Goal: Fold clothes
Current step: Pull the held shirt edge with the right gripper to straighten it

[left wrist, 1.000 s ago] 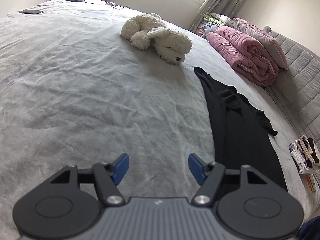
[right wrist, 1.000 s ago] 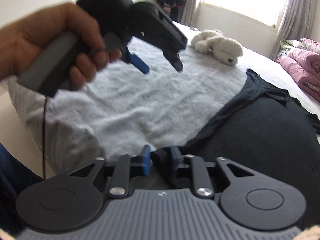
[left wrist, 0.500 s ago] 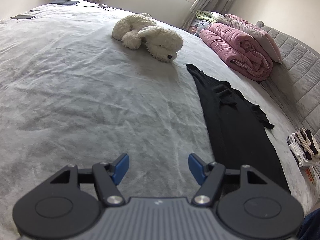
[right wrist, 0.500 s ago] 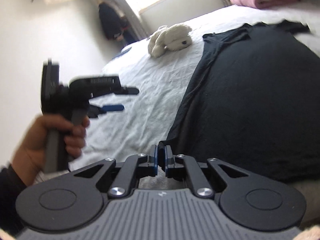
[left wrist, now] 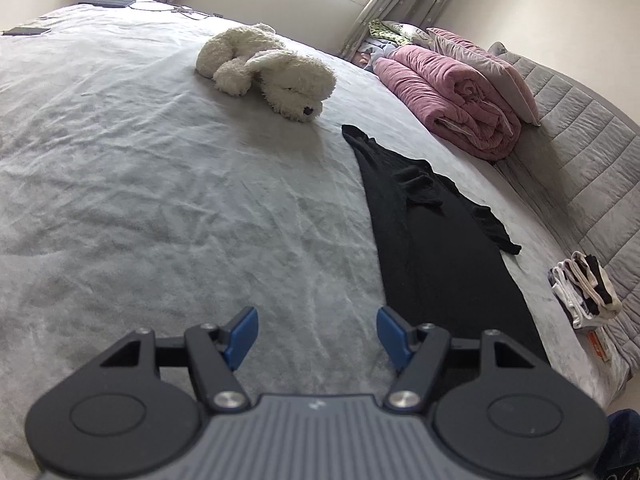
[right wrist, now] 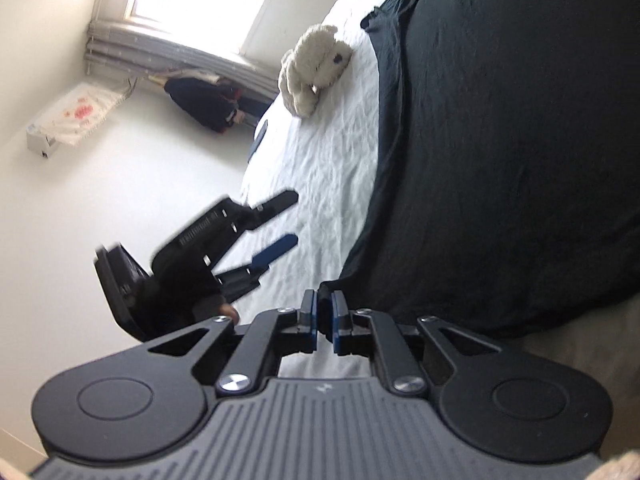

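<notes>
Right gripper (right wrist: 324,320) rolled sideways, jaws pinching black garment (right wrist: 500,140) hem, left gripper (left wrist: 316,334) jaws apart, empty.

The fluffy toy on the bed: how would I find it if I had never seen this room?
Start from the big grey bed under the window. Near its far end, left of the rolled pink quilt, lies a cream plush dog on its side. It is the only pale, shaggy thing there; the black garment spread just in front of it is flat and dark.
</notes>
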Tool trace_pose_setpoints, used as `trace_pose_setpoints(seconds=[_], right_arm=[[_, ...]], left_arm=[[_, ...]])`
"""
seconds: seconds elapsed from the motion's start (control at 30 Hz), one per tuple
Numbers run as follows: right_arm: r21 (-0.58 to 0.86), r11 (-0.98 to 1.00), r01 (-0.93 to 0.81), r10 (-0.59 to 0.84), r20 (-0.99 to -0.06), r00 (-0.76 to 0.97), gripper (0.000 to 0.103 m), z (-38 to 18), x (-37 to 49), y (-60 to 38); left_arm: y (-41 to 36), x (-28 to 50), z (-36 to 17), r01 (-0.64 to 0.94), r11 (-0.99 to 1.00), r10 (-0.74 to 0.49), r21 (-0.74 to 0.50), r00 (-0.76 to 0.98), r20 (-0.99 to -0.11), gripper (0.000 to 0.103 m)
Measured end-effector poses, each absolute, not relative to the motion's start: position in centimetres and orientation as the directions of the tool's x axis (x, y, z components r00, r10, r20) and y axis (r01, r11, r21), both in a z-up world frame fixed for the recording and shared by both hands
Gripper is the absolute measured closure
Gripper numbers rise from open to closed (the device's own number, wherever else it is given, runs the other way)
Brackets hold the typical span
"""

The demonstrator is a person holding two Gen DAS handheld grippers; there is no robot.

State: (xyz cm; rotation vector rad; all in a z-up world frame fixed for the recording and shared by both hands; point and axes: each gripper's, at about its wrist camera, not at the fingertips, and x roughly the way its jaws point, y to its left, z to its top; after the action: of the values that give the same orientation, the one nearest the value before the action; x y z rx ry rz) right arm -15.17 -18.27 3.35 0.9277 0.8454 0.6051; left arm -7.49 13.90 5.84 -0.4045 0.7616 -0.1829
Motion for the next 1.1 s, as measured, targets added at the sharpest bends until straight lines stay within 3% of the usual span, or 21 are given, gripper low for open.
trace_pose_setpoints(seconds=[0.37,0.5,0.87,1.0,1.1], right_arm=[[0.92,0.388,0.045,0.749,-0.344,0.567,0.093,1.6,-15.2,-21.9],[0.923,0.377,0.075,0.742,-0.35,0.572,0.086,1.2,-15.2,-23.0],[0.6,0.736,-0.313,0.644,-0.478,0.597,0.086,6.3,-16.6,-19.6],[0.477,0.788,-0.389,0.608,-0.502,0.615,0.086,6.1,-17.8,-18.5],[0.378,0.815,-0.44,0.58,-0.516,0.631,0.086,6.0,-18.6,-17.6]], left_arm=[[12.4,-7.6,5.5,0.062,0.923,-0.312,-0.379,0.695,-0.648,0.036],[11.9,-7.7,5.5,0.081,0.927,-0.318,-0.366,0.688,-0.652,0.036],[11.8,-7.7,5.3,0.079,0.926,-0.321,-0.368,0.677,-0.663,0.036],[11.9,-8.7,5.1,0.071,0.837,-0.46,-0.542,0.627,-0.629,0.036],[10.2,-9.5,5.1,0.115,0.823,-0.503,-0.556,0.602,-0.62,0.036]])
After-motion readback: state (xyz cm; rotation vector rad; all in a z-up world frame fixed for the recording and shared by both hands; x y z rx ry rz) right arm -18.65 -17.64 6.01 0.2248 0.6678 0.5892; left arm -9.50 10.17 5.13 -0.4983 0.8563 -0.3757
